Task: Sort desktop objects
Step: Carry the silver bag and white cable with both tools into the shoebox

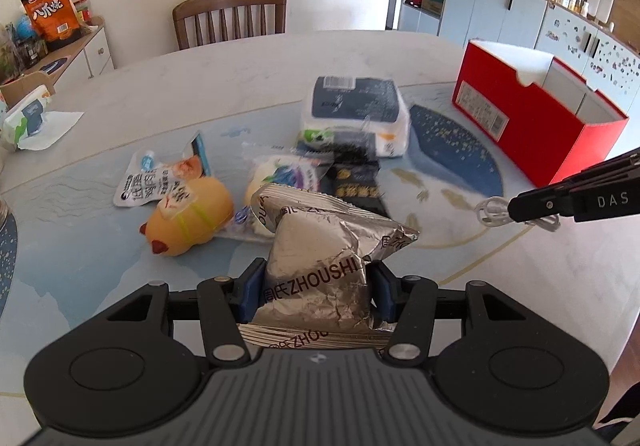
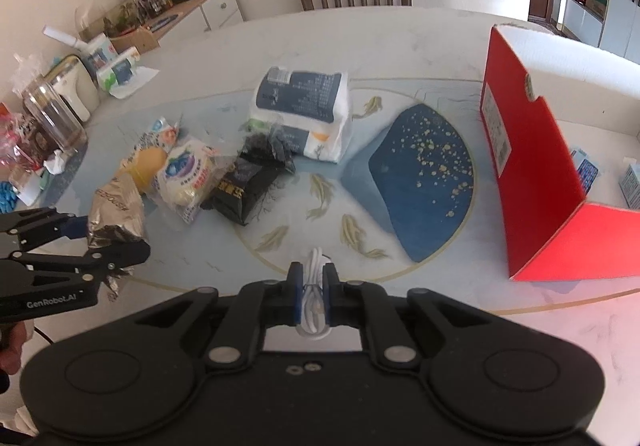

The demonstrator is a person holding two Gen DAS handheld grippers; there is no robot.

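Note:
My left gripper [image 1: 316,286] is shut on a silver foil snack pack [image 1: 328,242] and holds it above the table; it also shows in the right wrist view [image 2: 116,218]. My right gripper [image 2: 313,286] is shut on a coiled white cable [image 2: 314,298], seen from the left wrist too [image 1: 496,211]. On the table lie a yellow squeaky toy [image 1: 188,216], a white snack bag [image 1: 160,182], a bread pack [image 2: 188,176], a black packet [image 2: 244,190] and a tissue pack [image 2: 304,110]. A red open box [image 1: 532,118] stands to the right.
A wooden chair [image 1: 230,16] stands behind the table. A side cabinet with an orange bag [image 1: 50,12] and clutter is at the left. A glass jar [image 2: 54,122] and wipes [image 2: 116,70] sit on the table's left edge. Small cartons [image 2: 632,186] lie behind the box.

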